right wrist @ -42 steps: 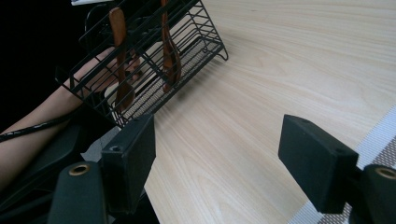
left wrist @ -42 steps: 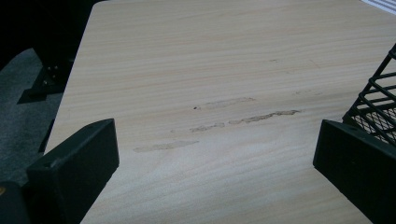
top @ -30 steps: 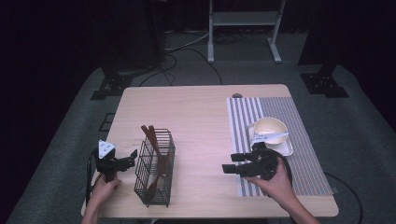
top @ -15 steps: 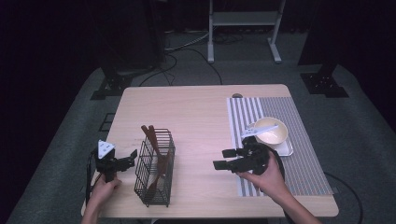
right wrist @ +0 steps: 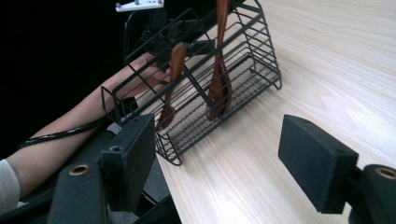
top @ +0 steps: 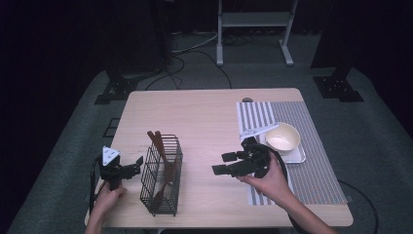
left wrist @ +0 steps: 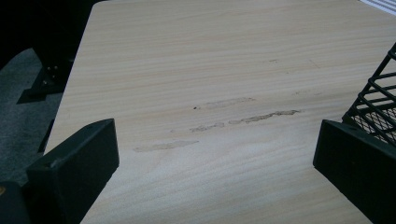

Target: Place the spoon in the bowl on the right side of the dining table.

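Wire basket (top: 162,174), between left tool (top: 137,164), right tool (top: 221,163)

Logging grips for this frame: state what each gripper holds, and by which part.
Nothing is held. The left gripper and the right gripper are both open, with bare table between their jaws.

Metal stand (top: 253,22) and cables (top: 192,48) on grey floor (top: 370,126).

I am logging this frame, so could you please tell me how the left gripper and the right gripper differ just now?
The left gripper sits beside the wire basket near the table's left edge; the right gripper is mid-table, by the striped mat. The left gripper carries a grey plate; none is visible on the right gripper. Both are open and empty.
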The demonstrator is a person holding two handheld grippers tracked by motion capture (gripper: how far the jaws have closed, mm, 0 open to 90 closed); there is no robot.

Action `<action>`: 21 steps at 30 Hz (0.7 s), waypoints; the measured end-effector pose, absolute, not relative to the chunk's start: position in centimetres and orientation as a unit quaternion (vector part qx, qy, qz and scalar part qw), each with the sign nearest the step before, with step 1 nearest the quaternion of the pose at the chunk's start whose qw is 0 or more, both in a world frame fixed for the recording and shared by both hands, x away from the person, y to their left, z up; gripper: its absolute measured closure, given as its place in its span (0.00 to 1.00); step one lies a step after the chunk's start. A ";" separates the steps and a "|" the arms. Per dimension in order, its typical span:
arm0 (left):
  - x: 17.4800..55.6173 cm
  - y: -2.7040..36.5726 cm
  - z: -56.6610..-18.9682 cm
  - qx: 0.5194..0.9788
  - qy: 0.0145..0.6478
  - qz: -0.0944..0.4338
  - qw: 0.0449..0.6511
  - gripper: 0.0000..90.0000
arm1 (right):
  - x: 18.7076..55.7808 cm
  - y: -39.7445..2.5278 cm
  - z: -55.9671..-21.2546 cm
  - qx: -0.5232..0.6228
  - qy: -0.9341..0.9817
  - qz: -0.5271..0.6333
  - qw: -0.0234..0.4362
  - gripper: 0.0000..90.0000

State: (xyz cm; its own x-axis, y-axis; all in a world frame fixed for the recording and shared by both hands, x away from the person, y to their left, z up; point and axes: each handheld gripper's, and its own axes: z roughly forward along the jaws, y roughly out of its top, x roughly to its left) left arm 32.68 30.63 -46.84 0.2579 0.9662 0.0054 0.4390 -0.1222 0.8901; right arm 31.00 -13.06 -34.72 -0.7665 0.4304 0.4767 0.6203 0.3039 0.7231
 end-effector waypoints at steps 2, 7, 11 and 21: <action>32.7 30.7 -46.8 0.677 0.519 0.319 0.413 0.00 | 31.1 -12.7 -34.5 -0.325 -0.802 -0.491 0.098 0.29; 32.7 30.7 -46.8 0.678 0.518 0.318 0.414 0.00 | 31.3 -11.7 -34.2 -0.321 -0.803 -0.490 0.107 0.29; 32.7 30.7 -46.8 0.678 0.518 0.317 0.415 0.00 | 31.5 -10.7 -34.0 -0.319 -0.804 -0.489 0.115 0.29; 32.7 30.7 -46.8 0.677 0.519 0.316 0.416 0.00 | 32.2 -8.5 -33.7 -0.308 -0.801 -0.496 0.133 0.29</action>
